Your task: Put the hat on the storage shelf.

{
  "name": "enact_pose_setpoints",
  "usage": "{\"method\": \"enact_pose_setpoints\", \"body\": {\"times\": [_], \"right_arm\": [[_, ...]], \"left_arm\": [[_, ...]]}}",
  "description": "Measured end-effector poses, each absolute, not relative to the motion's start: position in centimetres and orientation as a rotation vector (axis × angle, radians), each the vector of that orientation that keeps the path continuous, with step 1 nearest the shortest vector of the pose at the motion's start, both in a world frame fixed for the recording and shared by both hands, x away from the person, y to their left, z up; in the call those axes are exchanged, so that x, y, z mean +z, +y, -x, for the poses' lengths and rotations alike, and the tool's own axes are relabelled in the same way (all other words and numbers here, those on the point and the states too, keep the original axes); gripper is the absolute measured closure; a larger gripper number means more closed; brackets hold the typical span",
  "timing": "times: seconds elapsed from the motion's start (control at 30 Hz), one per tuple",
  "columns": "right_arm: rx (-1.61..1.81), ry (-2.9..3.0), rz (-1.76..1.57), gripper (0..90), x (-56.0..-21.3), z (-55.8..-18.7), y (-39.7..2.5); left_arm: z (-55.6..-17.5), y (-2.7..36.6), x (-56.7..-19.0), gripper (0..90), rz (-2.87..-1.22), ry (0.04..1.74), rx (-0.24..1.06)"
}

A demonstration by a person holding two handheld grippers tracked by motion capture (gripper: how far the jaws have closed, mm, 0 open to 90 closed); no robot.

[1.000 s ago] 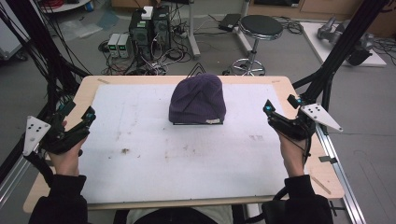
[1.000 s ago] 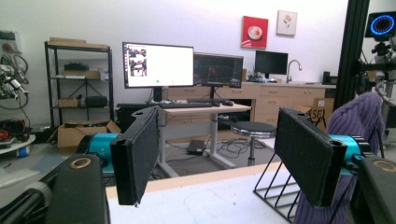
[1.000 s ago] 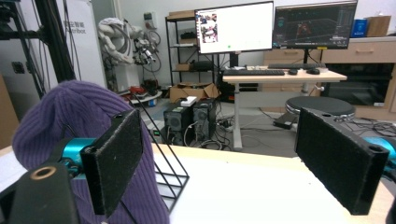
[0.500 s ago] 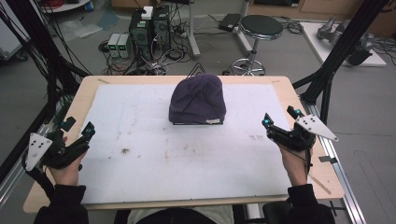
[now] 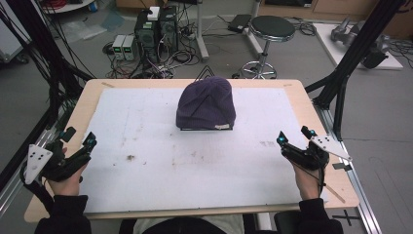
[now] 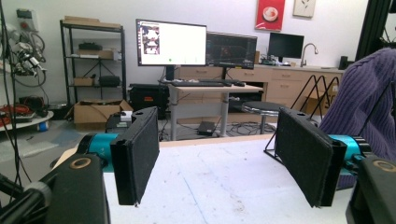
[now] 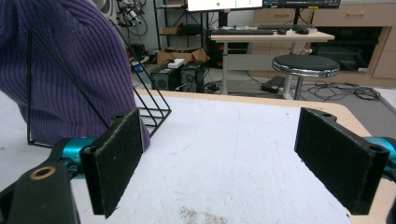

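White sheeting (image 5: 195, 165) covers the wooden table (image 5: 311, 107) in a cluttered lab. One purple knit beanie (image 5: 206, 103) sits, seemingly on one black wire stand (image 7: 154, 109); left gripper (image 5: 78, 144) and right gripper (image 5: 294, 136) gape, gripping nothing.

Both grippers are black with teal joints behind flat, foam-faced fingers (image 6: 137, 156). Each carries a grey three-cornered plate (image 5: 37, 162). The person wears black sleeves (image 5: 65, 212).
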State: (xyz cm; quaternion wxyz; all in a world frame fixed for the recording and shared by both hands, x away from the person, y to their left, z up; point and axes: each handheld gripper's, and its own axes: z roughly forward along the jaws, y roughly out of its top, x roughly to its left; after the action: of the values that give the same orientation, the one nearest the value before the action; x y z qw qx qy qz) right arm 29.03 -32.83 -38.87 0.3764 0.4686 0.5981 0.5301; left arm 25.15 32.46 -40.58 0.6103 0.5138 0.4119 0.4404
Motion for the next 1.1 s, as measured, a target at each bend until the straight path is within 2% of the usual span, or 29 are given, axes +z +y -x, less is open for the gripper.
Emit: {"method": "enact_pose_setpoints", "body": {"times": [0.23, 0.5, 1.1], "right_arm": [[1.302, 1.548, -1.194, 14.5, -40.6, -29.3, -32.7], [1.272, 1.574, -1.162, 14.5, -42.3, -29.6, -32.0], [1.253, 1.592, -1.162, 14.5, -42.9, -29.6, -31.8]], "left_arm": [[-25.0, 32.4, -41.9, 29.5, -1.226, 0.955, 1.032], [-25.1, 32.7, -44.0, 28.3, -1.298, 1.014, 0.986], [-24.5, 32.0, -44.5, 28.8, -1.329, 0.993, 0.998]]}}
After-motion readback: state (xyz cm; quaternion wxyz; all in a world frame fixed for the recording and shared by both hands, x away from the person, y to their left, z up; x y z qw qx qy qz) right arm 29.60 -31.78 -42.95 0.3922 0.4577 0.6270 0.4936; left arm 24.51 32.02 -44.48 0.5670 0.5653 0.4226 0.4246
